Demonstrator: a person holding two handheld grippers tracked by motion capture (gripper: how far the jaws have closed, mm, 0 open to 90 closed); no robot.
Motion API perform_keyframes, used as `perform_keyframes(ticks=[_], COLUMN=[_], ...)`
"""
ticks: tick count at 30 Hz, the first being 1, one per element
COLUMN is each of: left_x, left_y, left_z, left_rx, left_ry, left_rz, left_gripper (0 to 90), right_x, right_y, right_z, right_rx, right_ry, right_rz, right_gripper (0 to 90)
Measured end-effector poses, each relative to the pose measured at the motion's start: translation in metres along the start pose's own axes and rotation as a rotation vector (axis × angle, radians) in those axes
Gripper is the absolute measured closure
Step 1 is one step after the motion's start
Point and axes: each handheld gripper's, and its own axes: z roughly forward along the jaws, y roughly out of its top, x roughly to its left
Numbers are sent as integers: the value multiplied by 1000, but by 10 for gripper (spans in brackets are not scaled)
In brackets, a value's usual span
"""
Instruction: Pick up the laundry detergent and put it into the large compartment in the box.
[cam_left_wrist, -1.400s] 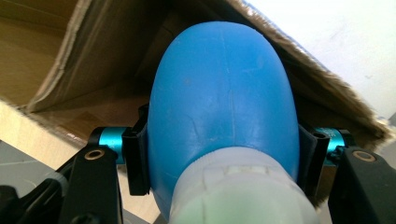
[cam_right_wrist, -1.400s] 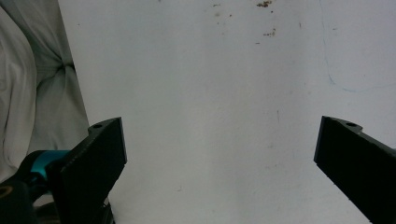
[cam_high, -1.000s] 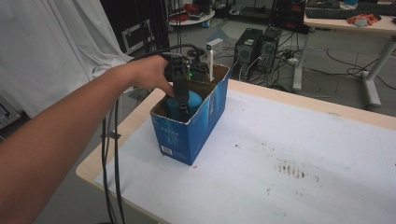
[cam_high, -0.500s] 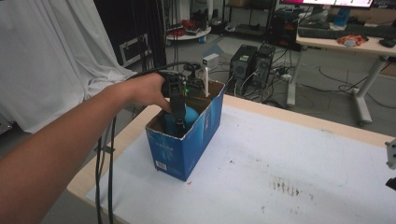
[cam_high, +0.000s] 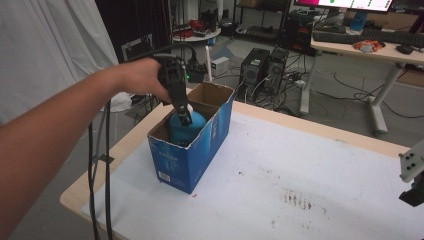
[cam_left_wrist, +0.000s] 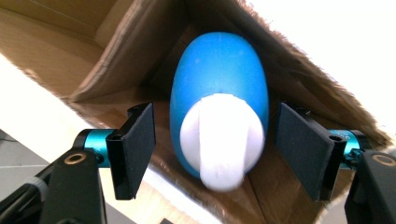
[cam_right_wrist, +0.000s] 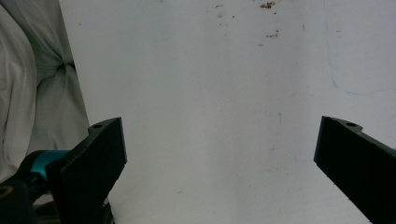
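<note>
High view: open blue cardboard box (cam_high: 192, 150) with brown inner walls, standing near the left edge of the white-topped table (cam_high: 300, 190). Inside it, a rounded blue plastic bottle with a white cap (cam_high: 186, 126), upright. Left gripper (cam_high: 184, 117) pointing down over the bottle's top, held by the person's left hand (cam_high: 142, 80); black cables hanging from it beside the table's left edge. Right gripper at the far right edge of the picture, over the table, well apart from the box.

Left gripper view: the bottle (cam_left_wrist: 219, 121) between the two black pads (cam_left_wrist: 140, 147), a gap on each side; jaws have just been opening, nothing clamped. Box walls (cam_left_wrist: 70, 56) around the bottle.

Right gripper view: right gripper (cam_right_wrist: 219, 163), jaws wide apart over the bare, stained tabletop (cam_right_wrist: 210, 70). Pale cloth (cam_right_wrist: 28, 93) at left, possibly a sheet.
</note>
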Motion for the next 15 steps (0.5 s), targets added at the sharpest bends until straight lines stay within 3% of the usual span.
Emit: perform_keyframes(ticks=[4, 8, 13, 15], left_x=[-2, -7, -26, -34], left_y=[3, 9, 31, 41], left_z=[-19, -32, -53, -56], left_rx=[-40, -58, -73, -67], left_ry=[9, 12, 18, 24], left_rz=[-15, -4, 55, 73], left_gripper=[244, 244, 242, 194], right_x=[1, 1, 1, 1], right_y=[0, -1, -2, -3], right_z=[-1, -2, -3, -4], right_rx=[0, -4, -19, -24], right_ry=[-5, -6, -11, -13], right_rz=[-5, 3, 2, 3], right_gripper=[15, 15, 15, 15])
